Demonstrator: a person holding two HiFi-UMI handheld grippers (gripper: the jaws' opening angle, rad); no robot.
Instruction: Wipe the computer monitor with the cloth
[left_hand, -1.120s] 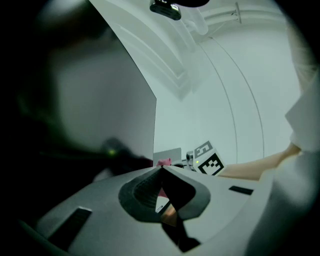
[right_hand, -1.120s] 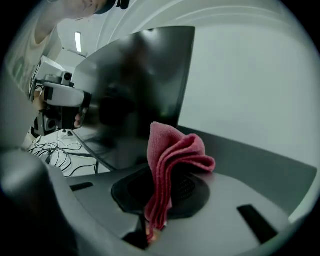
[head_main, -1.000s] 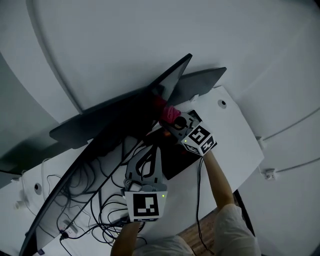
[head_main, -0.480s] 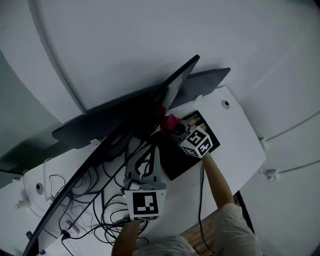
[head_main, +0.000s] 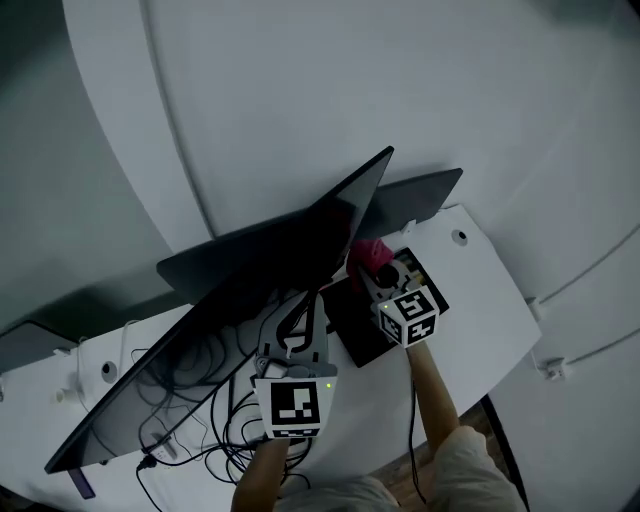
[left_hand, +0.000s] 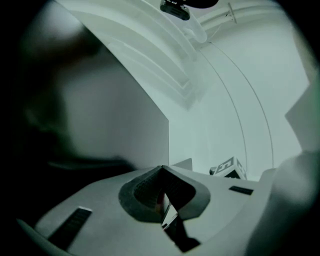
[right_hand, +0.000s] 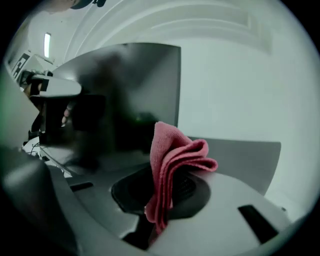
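- Shifted since the earlier frame: cloth (head_main: 370, 252) has been drawn to the monitor (head_main: 255, 290) right edge, clamped in the right gripper (head_main: 378, 268).
- left gripper (head_main: 292, 330) is kept closed and empty below the monitor.
- Cloth is judged soft and light, and is best held at its folds.
- cables (head_main: 200, 375) under the monitor could be snagged.

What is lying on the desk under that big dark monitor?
A tangle of black cables sprawls over the white desk below the monitor, with a black mat to its right. The screen covers its stand and whatever lies farther back.
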